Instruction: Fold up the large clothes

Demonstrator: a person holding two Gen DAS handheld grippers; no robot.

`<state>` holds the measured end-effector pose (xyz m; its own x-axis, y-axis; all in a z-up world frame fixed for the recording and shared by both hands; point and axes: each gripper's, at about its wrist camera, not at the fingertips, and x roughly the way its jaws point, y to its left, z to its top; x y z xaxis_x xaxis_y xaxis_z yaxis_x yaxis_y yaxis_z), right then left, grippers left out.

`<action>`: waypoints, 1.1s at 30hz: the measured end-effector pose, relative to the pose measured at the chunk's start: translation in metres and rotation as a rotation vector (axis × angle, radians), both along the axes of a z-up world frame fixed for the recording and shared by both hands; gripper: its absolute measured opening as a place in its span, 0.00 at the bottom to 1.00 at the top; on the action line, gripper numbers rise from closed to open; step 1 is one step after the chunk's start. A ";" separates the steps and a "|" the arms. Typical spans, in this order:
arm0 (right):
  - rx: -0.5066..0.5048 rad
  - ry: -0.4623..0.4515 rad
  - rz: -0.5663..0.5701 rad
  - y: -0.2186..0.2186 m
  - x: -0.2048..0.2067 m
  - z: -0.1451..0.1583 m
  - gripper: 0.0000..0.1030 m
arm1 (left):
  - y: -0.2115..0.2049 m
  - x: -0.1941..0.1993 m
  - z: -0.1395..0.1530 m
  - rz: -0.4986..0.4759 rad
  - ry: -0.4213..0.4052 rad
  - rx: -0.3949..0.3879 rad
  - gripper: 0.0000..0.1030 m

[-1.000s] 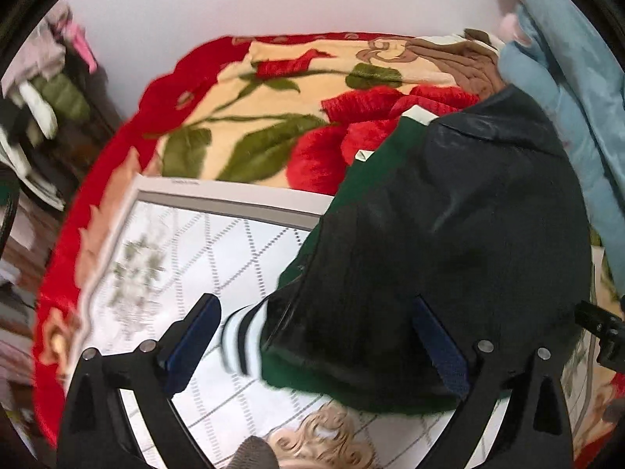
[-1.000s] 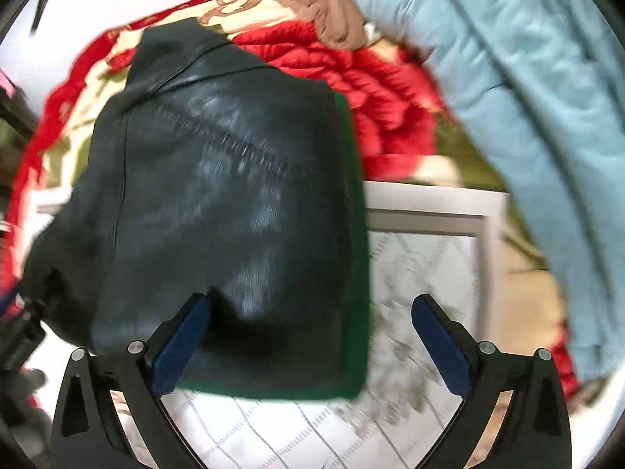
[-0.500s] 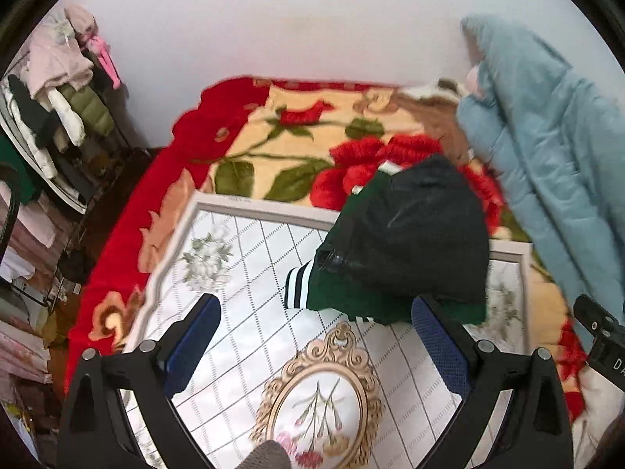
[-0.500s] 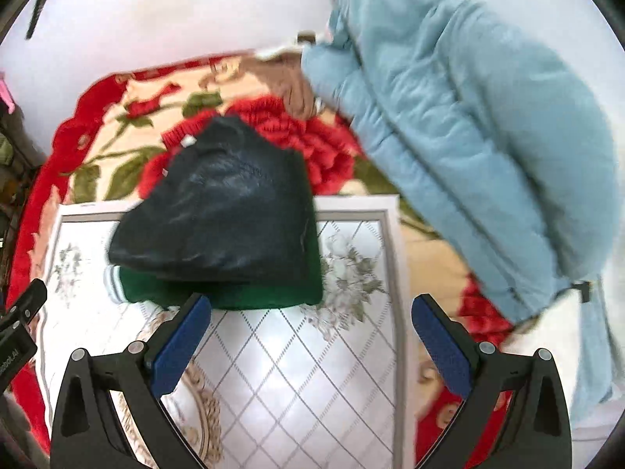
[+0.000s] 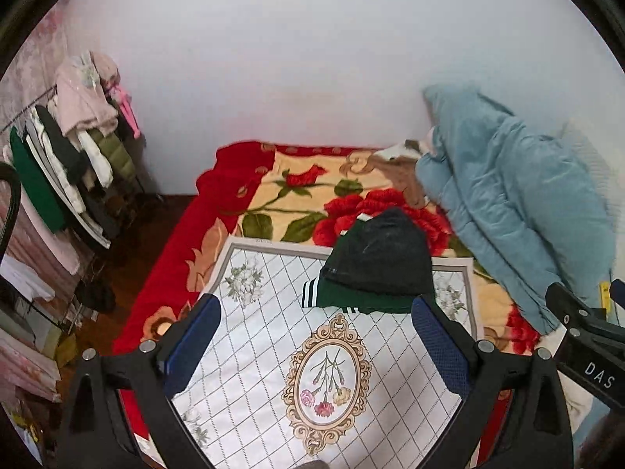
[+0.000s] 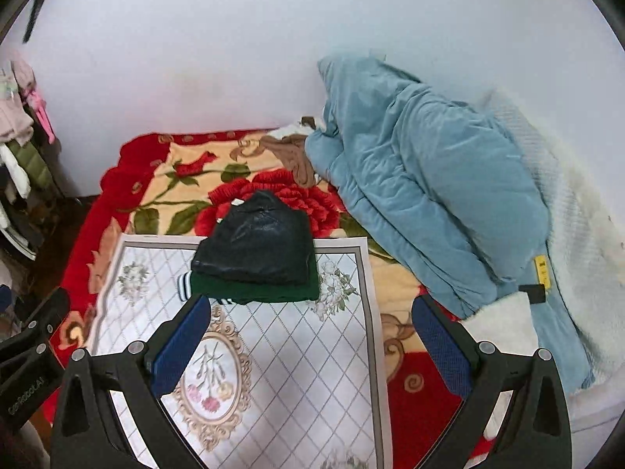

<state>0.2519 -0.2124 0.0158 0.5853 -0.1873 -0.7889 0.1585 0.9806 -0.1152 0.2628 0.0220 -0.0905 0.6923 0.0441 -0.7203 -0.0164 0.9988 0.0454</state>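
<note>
Even, soft, diffuse indoor lighting; shadows faint. Both fisheye views bend strongly toward dark vignetted corners. Focus sharp centrally, softening at edges

Folded jacket (image 5: 379, 262) on mat's (image 5: 273, 351) far edge

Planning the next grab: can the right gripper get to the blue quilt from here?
Probably yes. The right gripper is open and holds nothing, and the blue quilt lies uncovered on the bed ahead to its right. The folded jacket sits off to the left.

Home bedroom: bed (image 5: 242, 195) w/ rose-print blanket (image 6: 187, 187), blue quilt (image 6: 429, 195) bunched by wall, clothes rack (image 5: 70, 168) full of garments at left.
</note>
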 end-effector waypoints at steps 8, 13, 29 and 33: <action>-0.026 -0.092 -0.037 -0.003 -0.093 0.078 1.00 | -0.002 -0.055 0.042 -0.039 -0.051 -0.021 0.97; -0.021 -0.154 -0.058 -0.012 -0.141 0.114 1.00 | -0.001 -0.084 0.065 -0.034 -0.110 -0.021 1.00; -0.036 -0.245 0.009 -0.026 -0.201 0.161 1.00 | -0.015 -0.135 0.090 -0.028 -0.181 -0.036 1.00; -0.044 -0.253 0.023 -0.028 -0.201 0.163 1.00 | -0.017 -0.140 0.091 -0.025 -0.186 -0.035 1.00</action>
<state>0.0506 -0.2408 0.1790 0.7677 -0.2031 -0.6078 0.1659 0.9791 -0.1177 0.1224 0.0053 0.0005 0.8143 0.0026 -0.5805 0.0033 1.0000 0.0092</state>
